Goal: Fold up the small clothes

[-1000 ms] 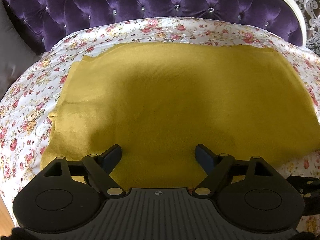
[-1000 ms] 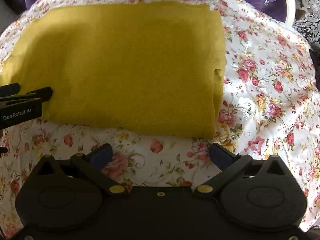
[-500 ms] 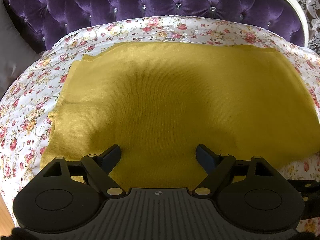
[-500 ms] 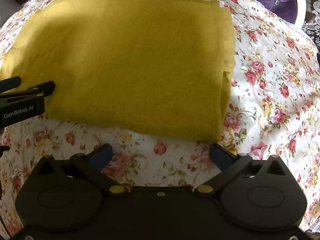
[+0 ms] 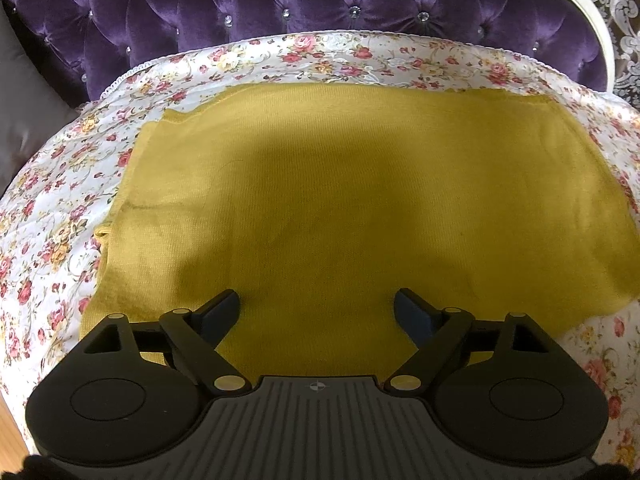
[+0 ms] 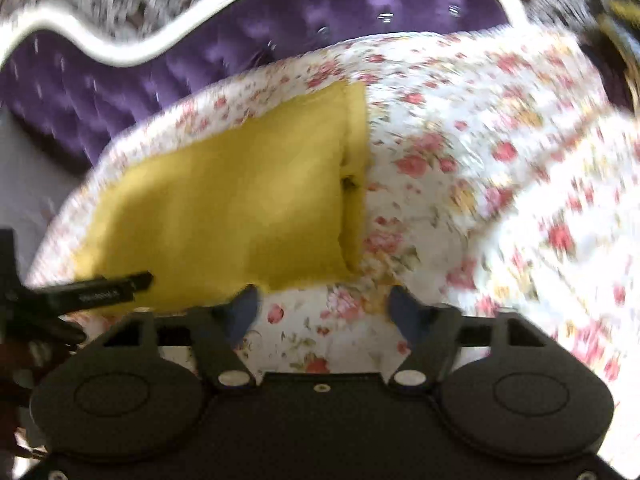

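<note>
A mustard-yellow knit garment (image 5: 340, 200) lies folded into a flat rectangle on the floral bed cover (image 5: 60, 208). My left gripper (image 5: 318, 308) hovers open over the garment's near edge, nothing between its fingers. In the blurred right wrist view the same garment (image 6: 232, 192) lies up and to the left, with its folded edge toward the middle. My right gripper (image 6: 322, 306) hangs over bare floral cover (image 6: 480, 168) just off the garment's near right corner. Its jaws are closing with nothing between them. The left gripper's finger (image 6: 108, 288) shows at the left edge.
A tufted purple headboard (image 5: 280, 12) with a white frame (image 6: 120, 46) runs behind the bed. A grey cushion (image 5: 24, 104) sits at the far left. Floral cover stretches to the right of the garment.
The right gripper swung to the right and rolled, so the garment slid left in its blurred view, and its jaws narrowed. The left gripper and the garment kept still.
</note>
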Tool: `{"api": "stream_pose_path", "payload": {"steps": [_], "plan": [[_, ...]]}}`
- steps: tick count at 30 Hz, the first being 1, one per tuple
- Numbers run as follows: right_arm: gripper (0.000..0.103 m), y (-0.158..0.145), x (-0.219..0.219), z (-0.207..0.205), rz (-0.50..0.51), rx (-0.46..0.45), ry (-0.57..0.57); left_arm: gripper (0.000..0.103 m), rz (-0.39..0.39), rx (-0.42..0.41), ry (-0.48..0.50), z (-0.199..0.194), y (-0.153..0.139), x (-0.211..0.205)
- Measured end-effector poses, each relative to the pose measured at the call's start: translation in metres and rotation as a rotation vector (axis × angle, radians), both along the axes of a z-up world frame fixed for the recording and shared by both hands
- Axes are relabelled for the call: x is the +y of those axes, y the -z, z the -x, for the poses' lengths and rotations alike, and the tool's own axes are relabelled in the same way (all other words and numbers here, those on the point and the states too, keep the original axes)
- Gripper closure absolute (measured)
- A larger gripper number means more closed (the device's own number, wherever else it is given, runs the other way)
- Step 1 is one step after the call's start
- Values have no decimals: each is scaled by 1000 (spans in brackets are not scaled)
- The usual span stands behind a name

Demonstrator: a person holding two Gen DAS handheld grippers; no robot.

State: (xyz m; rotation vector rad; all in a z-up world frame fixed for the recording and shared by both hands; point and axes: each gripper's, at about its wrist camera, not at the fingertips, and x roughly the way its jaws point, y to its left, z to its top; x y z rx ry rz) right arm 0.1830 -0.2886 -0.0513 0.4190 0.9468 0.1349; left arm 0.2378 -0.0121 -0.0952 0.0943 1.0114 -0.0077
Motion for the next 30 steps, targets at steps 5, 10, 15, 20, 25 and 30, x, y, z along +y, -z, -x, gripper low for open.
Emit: {"api": "stream_pose_path", "payload": {"steps": [5,10,15,20,25,30], "plan": [[48,13,-18,28,-195,-75,-3,16,-2,-7,1,2,0,-1],[48,19,-16,24,-224,-89,13,16,2,-7,4,1,-1,0],[48,17,-6,5,-180,-98,25,16,4,-10,5,2,0,1],[47,17,-4,-15,-147,-120,56,16,13,-12,8,2,-1,1],[46,10,-12,-33,-66,-170,93,17,16,-17,14,3,-1,1],[45,11,-22,-59,-55,-190,71,17,13,-18,14,2,-1,0]]}}
